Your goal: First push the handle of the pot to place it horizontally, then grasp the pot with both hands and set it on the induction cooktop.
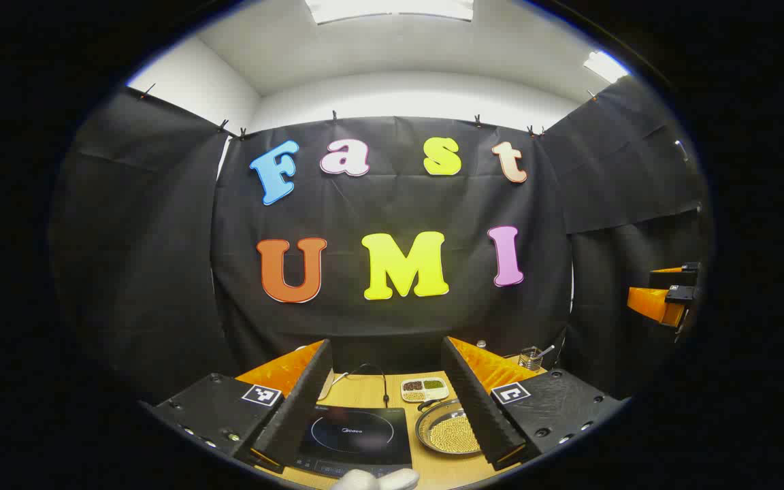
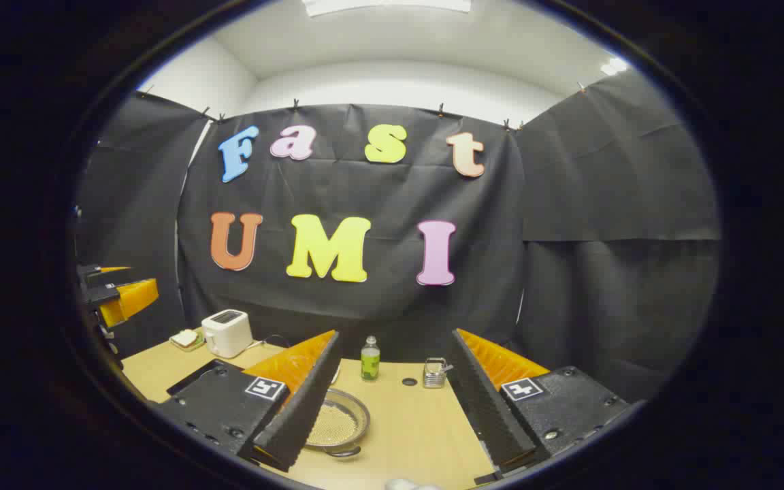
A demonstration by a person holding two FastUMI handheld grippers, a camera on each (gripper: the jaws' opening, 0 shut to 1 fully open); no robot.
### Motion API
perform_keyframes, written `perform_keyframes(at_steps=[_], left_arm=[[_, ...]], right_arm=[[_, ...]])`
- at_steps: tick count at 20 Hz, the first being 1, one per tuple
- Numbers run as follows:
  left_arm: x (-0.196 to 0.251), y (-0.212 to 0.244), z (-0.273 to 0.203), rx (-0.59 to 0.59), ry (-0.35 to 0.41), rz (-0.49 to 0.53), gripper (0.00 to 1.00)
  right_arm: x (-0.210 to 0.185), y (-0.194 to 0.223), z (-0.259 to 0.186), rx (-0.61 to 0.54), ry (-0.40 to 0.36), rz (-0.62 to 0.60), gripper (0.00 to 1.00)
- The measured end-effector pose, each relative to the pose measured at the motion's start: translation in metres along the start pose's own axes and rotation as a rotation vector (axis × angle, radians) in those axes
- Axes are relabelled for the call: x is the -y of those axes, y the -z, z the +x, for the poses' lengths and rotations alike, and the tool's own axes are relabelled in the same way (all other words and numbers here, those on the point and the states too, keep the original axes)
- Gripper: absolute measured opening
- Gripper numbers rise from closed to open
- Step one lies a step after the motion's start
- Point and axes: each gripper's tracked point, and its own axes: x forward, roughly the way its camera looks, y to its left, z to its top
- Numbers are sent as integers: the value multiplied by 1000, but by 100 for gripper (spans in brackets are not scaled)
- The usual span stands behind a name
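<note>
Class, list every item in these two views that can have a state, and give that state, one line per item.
Left gripper: open, holding nothing.
Right gripper: open, holding nothing.
Pot: on the table beside the cooktop, uncovered, pale grains inside.
Induction cooktop: bare, nothing on it.
Divided dish: filled, different grains in its sections.
Green bottle: upright, capped.
Toaster: upright.

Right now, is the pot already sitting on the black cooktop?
No. In the left gripper view the pot rests on the wooden table, just right of the cooktop, whose glass surface is bare.
</note>
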Motion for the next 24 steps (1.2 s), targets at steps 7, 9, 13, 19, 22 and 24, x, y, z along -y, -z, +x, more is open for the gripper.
perform_keyframes(at_steps=[7, 9, 13, 19, 22, 24], left_arm=[[-2, 3, 2, -8, -6, -2, 96], [-2, 3, 0, -9, -8, -3, 96], [-5, 4, -2, -5, -12, 2, 96], [-7, 5, -8, -8, -15, 3, 96], [-7, 7, -9, -12, -15, 8, 96], [-8, 9, -11, -17, -17, 4, 96]], right_arm=[[-8, -1, 6, 5, -16, -6, 99], [-12, 1, 6, -1, -25, -9, 99], [-19, 7, 7, -19, -49, 4, 100], [-39, 20, 7, -67, -119, 38, 79], [-50, 35, 7, -119, -160, 51, 29], [-60, 49, 8, -158, -195, 60, 1]])
